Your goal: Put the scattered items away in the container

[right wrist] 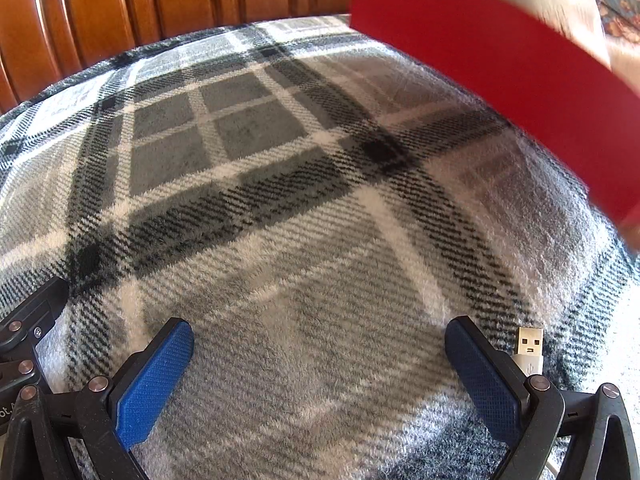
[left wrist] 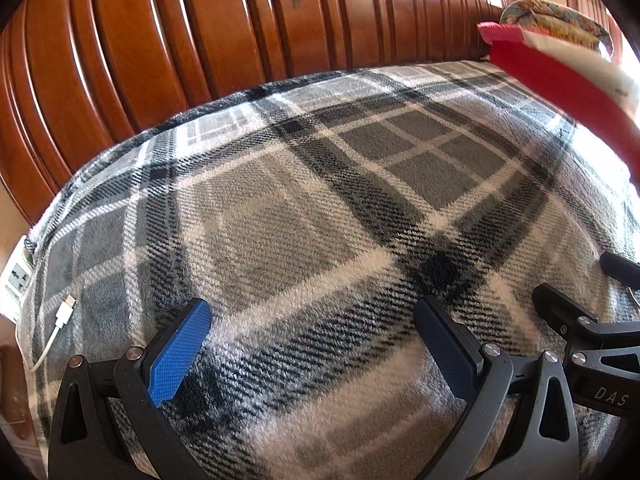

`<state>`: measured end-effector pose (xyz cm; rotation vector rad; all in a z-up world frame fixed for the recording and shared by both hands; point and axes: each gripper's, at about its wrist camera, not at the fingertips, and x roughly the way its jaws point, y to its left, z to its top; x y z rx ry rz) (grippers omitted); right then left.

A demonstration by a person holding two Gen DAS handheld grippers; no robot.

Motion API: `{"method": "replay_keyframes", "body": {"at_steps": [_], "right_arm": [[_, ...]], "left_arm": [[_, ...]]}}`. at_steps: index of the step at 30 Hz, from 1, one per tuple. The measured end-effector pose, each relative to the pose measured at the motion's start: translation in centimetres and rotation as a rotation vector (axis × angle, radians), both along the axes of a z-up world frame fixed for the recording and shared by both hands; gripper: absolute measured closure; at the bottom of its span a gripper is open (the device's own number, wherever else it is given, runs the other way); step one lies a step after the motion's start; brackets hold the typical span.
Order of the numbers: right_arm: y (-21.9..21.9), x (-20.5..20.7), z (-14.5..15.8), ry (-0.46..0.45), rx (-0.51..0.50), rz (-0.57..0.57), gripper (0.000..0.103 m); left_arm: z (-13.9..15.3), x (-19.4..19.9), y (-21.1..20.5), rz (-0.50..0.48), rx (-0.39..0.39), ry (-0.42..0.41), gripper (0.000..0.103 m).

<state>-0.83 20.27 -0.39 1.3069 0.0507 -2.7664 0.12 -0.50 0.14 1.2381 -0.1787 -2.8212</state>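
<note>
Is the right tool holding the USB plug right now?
No, the right tool is open and empty, with the USB plug lying on the plaid blanket beside it.

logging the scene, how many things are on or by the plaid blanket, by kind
red box: 1
cable plugs, a small white one and a USB-A one: 2
power strip: 1
grippers, left and right, fingers apart: 2
total: 6

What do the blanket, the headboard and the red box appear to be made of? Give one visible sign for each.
Blanket: fleece, fuzzy plaid pile. Headboard: varnished wood, glossy highlights on ribs. Red box: probably cardboard, matte flat wall, though blurred.
</note>
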Motion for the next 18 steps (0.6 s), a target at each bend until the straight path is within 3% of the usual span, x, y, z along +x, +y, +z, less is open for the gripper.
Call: {"method": "replay_keyframes", "body": {"at_steps": [18], "right_arm": [[0.16,0.08,0.15,0.0,-0.001,-0.002,0.0]], "left_arm": [[-0.08,0.29,0.19,-0.001,-0.002,0.003,0.0]]}}
